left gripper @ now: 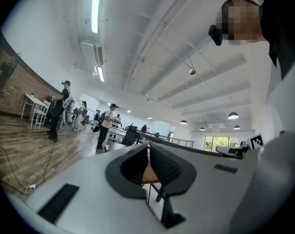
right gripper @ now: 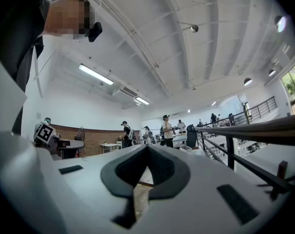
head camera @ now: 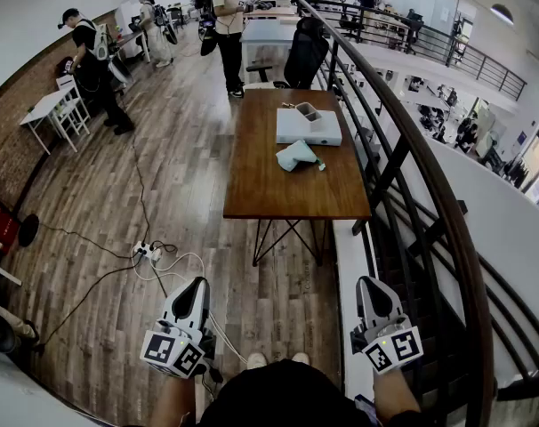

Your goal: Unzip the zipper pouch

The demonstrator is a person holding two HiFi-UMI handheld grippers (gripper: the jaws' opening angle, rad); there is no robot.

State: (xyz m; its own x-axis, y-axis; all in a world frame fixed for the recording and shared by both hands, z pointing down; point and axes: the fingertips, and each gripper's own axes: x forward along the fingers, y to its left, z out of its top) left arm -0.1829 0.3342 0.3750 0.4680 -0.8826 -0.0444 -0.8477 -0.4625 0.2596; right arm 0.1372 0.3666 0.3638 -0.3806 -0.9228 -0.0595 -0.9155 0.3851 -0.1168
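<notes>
Left gripper (head camera: 197,283): jaws pressed together, nothing between them; held low by the person's left leg, pointing forward over the wooden floor (head camera: 181,176); its own view shows the dark pads meeting at the tips.
Right gripper (head camera: 368,282): jaws likewise closed and empty; held low on the person's right, near the black railing (head camera: 410,145).
Both grippers are well apart from the counter (head camera: 278,194) and touch nothing.

Zipper pouch (head camera: 296,155): pale green, lying flat on the brown counter, roughly mid-length and toward its right half; just in front of a white box (head camera: 307,130), on the side nearer the person; whether the two touch cannot be told; too small here to tell how far the zipper is drawn.
A small open tray (head camera: 308,112) sits on top of the white box.

White power strip (head camera: 146,252) with loose cables lies on the floor to the left of the counter; several people stand in the background beyond it.
</notes>
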